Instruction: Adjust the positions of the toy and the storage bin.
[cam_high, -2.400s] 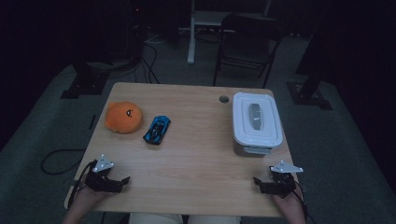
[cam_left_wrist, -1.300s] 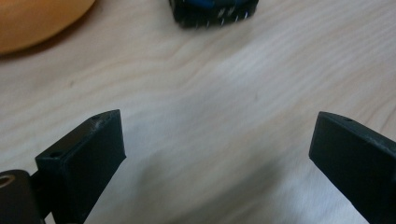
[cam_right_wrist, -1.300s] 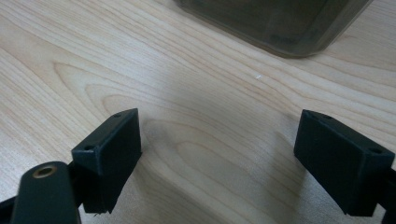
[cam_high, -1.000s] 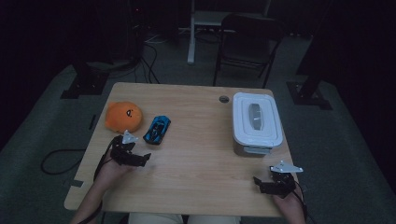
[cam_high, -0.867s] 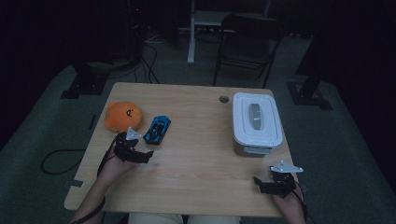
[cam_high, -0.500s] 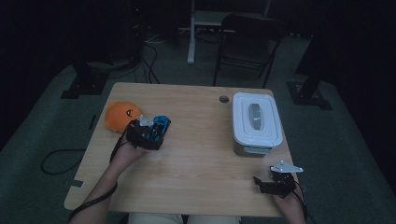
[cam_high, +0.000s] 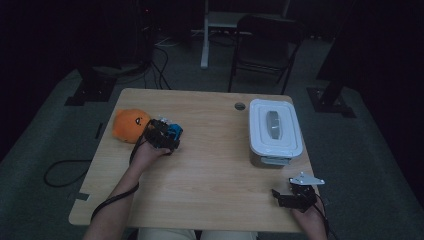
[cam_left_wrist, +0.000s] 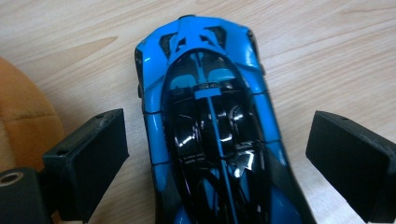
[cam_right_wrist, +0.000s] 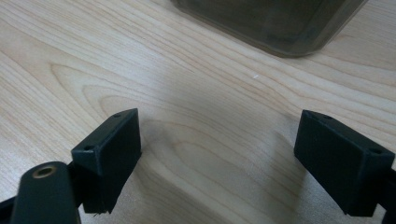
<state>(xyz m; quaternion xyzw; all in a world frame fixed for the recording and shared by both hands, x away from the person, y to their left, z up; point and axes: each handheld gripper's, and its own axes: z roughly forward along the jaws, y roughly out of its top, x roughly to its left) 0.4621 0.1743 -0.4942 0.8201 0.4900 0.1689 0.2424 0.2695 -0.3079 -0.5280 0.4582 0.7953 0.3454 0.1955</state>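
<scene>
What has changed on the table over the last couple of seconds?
The left gripper has travelled forward from the table's near left corner to the blue toy car. Its jaws now stand open on either side of the car, not yet closed on it. The right gripper, the orange plush toy and the white lidded box have stayed where they were.

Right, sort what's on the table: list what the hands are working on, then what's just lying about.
In hand:
- glossy blue and black toy car, between the open jaws of the left gripper

Lying about:
- soft orange plush toy
- white lidded plastic box
- right gripper, open over bare wood
</scene>
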